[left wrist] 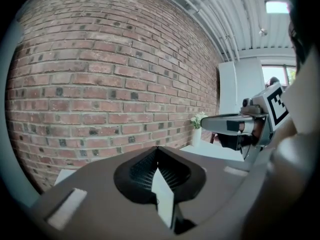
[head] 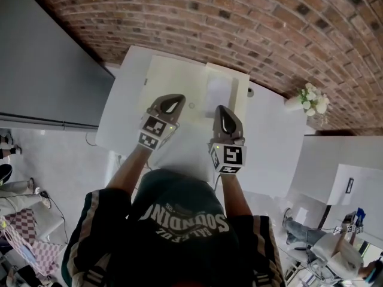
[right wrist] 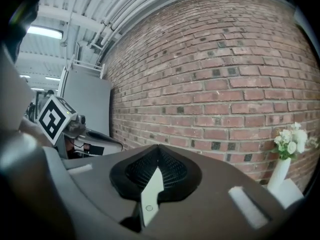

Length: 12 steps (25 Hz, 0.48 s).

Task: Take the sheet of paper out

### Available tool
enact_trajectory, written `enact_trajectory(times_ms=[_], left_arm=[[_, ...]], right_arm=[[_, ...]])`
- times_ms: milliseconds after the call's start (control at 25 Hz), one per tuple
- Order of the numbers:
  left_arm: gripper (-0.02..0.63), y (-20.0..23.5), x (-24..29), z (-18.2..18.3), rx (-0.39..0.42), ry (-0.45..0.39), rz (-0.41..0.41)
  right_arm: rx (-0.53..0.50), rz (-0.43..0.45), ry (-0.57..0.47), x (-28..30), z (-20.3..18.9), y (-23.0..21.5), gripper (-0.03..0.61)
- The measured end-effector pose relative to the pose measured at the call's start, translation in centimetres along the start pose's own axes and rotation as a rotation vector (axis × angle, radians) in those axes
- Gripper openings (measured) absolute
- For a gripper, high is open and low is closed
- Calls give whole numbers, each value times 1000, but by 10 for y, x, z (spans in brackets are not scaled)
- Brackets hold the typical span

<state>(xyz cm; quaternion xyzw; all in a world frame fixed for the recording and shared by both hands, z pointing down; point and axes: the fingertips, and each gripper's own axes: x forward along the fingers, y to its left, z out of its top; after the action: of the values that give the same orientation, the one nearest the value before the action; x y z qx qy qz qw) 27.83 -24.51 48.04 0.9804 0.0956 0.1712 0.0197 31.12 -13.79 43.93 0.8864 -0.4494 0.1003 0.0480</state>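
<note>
A white table stands by a red brick wall; a vase of flowers sits at its far side; the sheet of paper lies on a cream folder on the table; the left gripper and right gripper hang above it, both closed tight, holding nothing.

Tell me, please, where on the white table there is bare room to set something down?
Bare strips: the table's left side, between its edge and the cream folder; and its right part, between the folder and the flower vase. The middle is crowded: the folder lies there, with the left gripper and right gripper over it.
</note>
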Motion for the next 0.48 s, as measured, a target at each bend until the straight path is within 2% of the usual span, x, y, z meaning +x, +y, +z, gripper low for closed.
enact_trajectory(times_ms=[480], left_arm=[[11,-4,38,-24,-37,90,-80]], right_arm=[[31,-62,56,-3,-24,-34,0]])
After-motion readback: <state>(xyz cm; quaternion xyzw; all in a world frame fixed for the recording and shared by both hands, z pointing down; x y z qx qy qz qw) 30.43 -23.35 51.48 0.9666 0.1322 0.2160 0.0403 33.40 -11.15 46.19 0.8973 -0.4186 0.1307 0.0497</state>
